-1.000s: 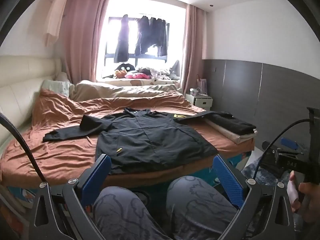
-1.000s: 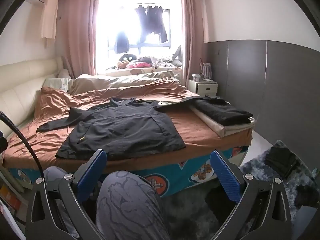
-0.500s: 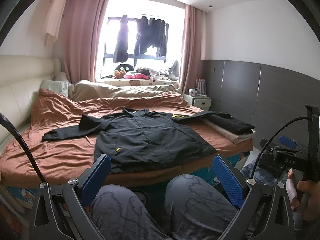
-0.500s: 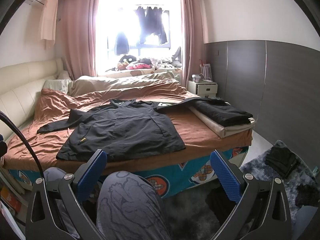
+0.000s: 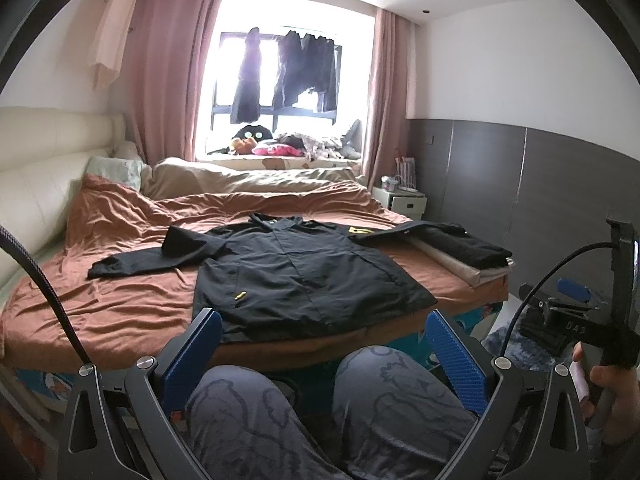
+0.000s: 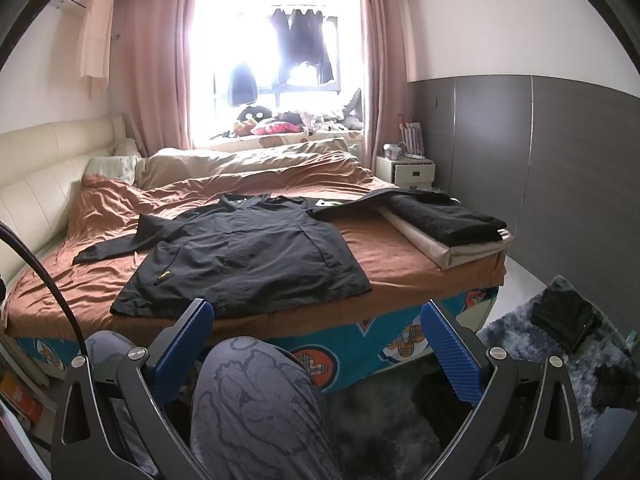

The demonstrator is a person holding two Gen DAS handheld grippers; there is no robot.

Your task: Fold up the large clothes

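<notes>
Hanging low over the person's knees point(image 5: 360, 408), the left hand-held gripper point(image 5: 326, 354) has its blue fingers point(image 5: 454, 356) spread wide apart with nothing between them. The right hand-held gripper point(image 6: 320, 344) is the same — fingers point(image 6: 450, 352) apart, holding nothing, above one knee and the grey rug point(image 6: 560, 344) on the floor. At the right edge of the left wrist view, the person's right hand point(image 5: 612, 392) grips the other tool's handle.

Just beyond the knees is the bed point(image 5: 120, 304), covered in a rumpled brown sheet, with a teal cartoon-print side point(image 6: 360, 344). The black jacket point(image 5: 296, 268) lies flat on it near the foot edge, front up, collar toward the window. Its left sleeve point(image 5: 140, 258) stretches out across the sheet; the other sleeve reaches right onto a folded stack point(image 6: 452, 228) — dark cloth on top of beige — at the bed's right corner.

Farther back lie a beige duvet point(image 5: 248, 178) and a pillow point(image 5: 116, 168), with a small white nightstand point(image 6: 412, 170) beside the bed. Beyond them, dark clothes point(image 5: 304, 68) hang in the bright window between pink curtains point(image 5: 168, 72).
</notes>
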